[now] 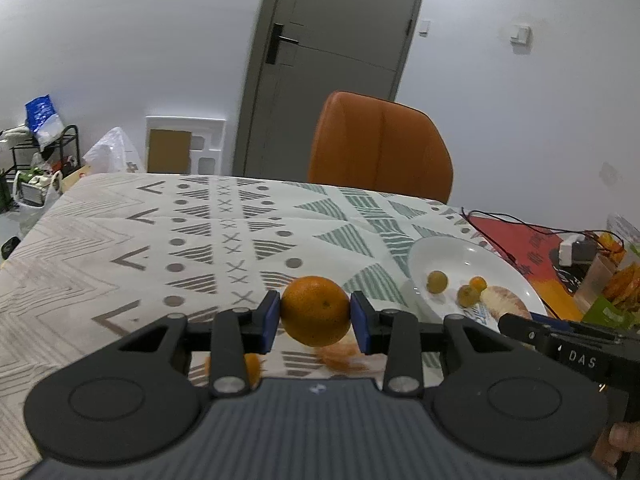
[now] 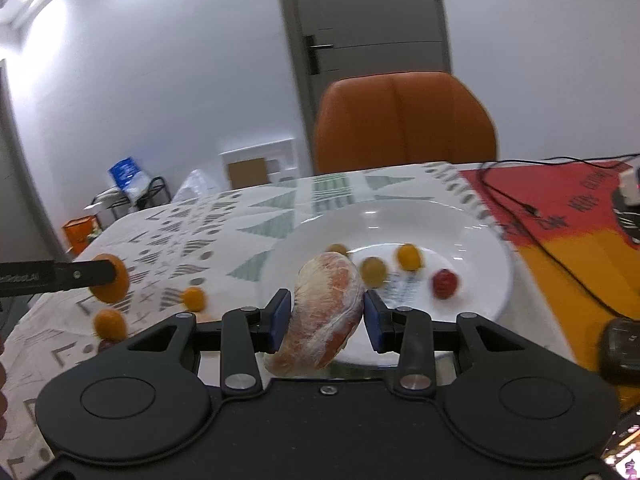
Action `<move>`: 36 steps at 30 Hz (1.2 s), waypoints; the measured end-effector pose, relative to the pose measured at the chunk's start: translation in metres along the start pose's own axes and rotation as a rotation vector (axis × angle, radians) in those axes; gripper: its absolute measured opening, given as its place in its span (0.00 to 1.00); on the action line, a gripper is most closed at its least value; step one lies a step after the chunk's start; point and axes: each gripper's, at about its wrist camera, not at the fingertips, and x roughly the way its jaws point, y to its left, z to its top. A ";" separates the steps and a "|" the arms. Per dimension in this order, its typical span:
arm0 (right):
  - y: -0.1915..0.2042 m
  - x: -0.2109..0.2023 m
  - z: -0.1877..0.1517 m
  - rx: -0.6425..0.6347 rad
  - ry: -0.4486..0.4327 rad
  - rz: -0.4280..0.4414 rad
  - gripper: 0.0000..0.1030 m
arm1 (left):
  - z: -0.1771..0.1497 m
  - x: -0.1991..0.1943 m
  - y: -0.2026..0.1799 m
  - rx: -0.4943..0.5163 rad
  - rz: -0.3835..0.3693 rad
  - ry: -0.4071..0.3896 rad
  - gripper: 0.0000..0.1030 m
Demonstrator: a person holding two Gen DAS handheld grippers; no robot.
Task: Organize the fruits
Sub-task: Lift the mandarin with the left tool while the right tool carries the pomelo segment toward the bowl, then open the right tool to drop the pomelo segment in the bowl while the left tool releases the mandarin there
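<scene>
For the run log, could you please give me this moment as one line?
left gripper: shut on orange, above table | right gripper: shut on pomelo segment, at white plate | small fruits on plate

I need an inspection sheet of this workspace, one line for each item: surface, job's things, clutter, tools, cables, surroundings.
Surface: table under a patterned cloth; red and yellow mat at the right.
Job's things: white plate with three small yellow-orange fruits and one red fruit; an orange; a peeled pomelo segment; small orange fruits loose on the cloth.
Clutter: packets and a small box at the far right.
Tools: left tool shut on the orange, off the cloth; right tool shut on the segment at the plate's near rim.
Cables: black cable across the mat.
Surroundings: orange chair, grey door, rack and bags.
</scene>
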 end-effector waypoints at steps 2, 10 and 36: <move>-0.009 -0.001 0.000 0.016 -0.001 -0.013 0.36 | 0.000 0.003 -0.006 0.010 -0.009 0.004 0.36; -0.041 0.001 0.001 0.094 -0.014 -0.086 0.54 | 0.001 0.015 -0.030 0.046 -0.039 0.022 0.36; -0.070 -0.027 -0.009 0.166 -0.032 -0.019 0.63 | 0.008 0.057 -0.115 0.176 -0.140 0.059 0.36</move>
